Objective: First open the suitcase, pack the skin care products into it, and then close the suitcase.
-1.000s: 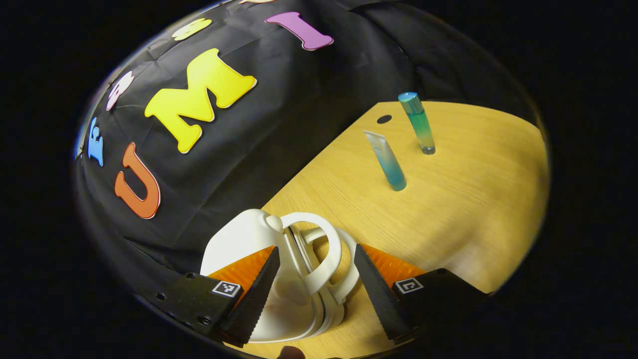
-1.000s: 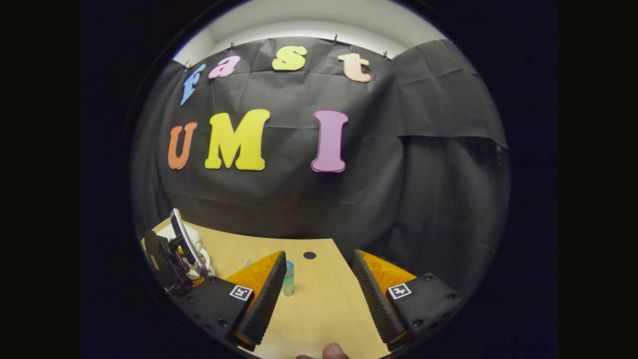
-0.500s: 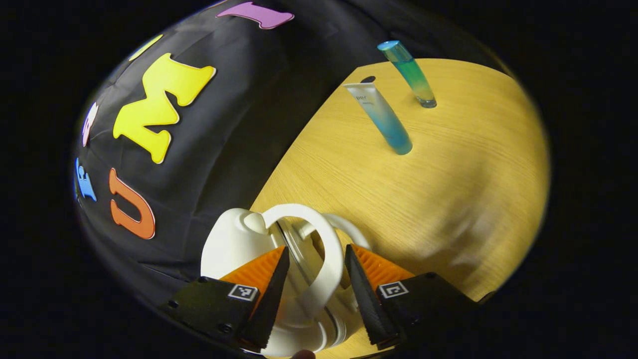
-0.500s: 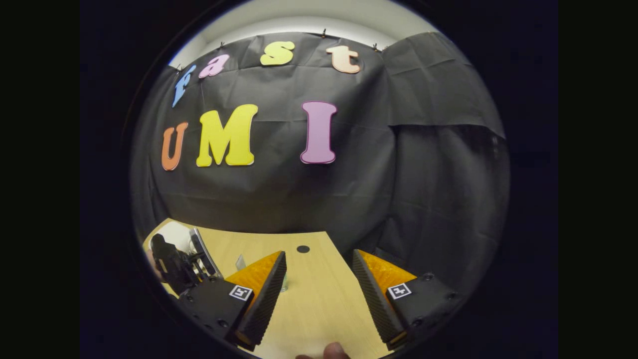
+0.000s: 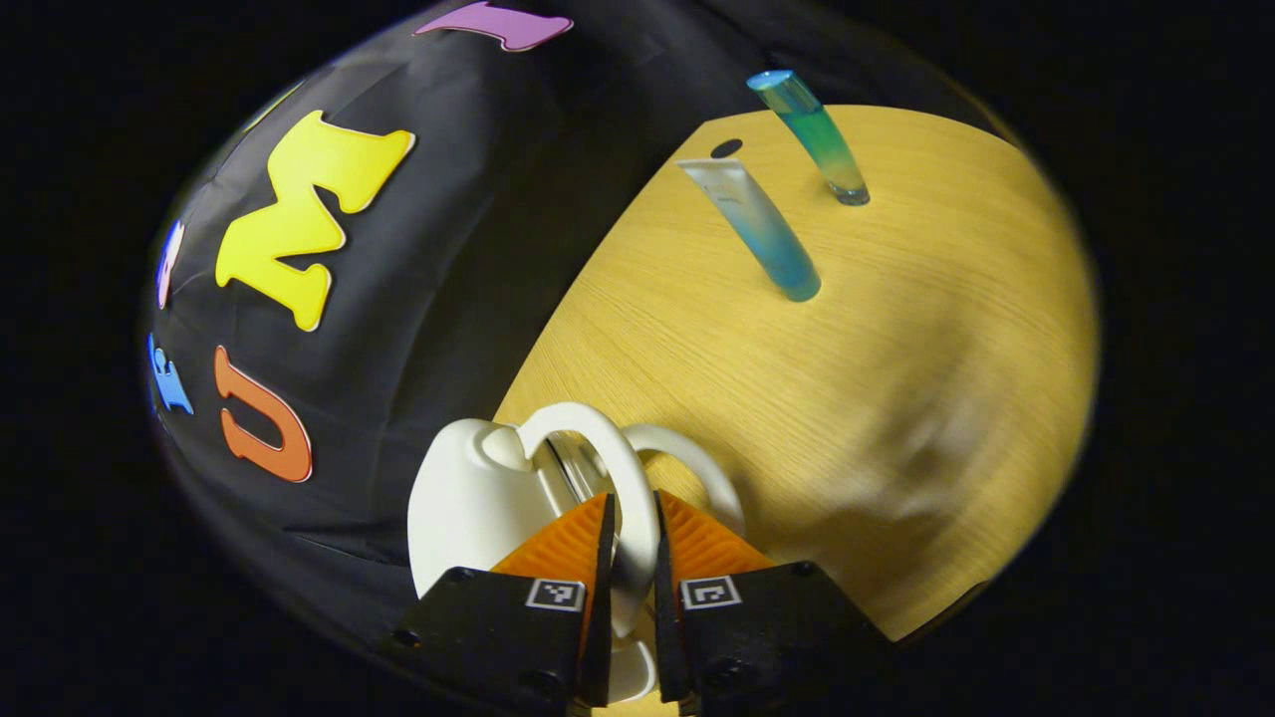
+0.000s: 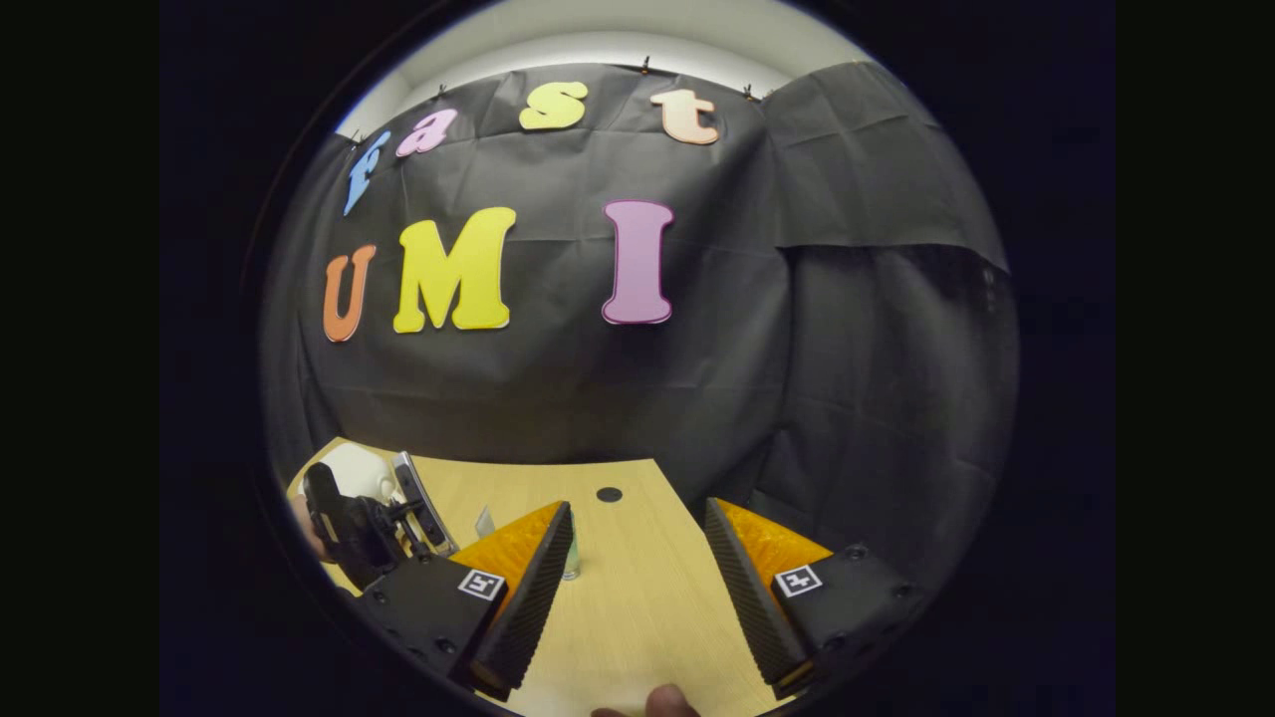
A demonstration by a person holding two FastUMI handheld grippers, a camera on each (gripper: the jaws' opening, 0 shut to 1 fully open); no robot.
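A small white suitcase (image 5: 458, 498) stands closed on the wooden table (image 5: 896, 329), its two loop handles upward. My left gripper (image 5: 630, 518) is shut on the nearer white handle (image 5: 598, 438), both fingers pressing on it; the second handle (image 5: 697, 463) is free beside it. Farther off stand a blue tube (image 5: 762, 231), cap down, and a blue-green bottle (image 5: 812, 134). In the right gripper view my right gripper (image 6: 637, 518) is open above the table with nothing between its fingers. The suitcase (image 6: 354, 468) and the left gripper (image 6: 364, 528) lie at its far left; the bottle (image 6: 571, 568) is half hidden behind a finger.
A small dark round hole (image 5: 726, 148) marks the table near its back edge by the black cloth wall. Bare wood (image 6: 637, 597) stretches between the products and the right gripper. A person's fingertip (image 6: 662, 702) shows at the bottom of the right gripper view.
My left gripper went from wide open around the suitcase handle to shut on it. The right gripper tilted slightly and stayed open.
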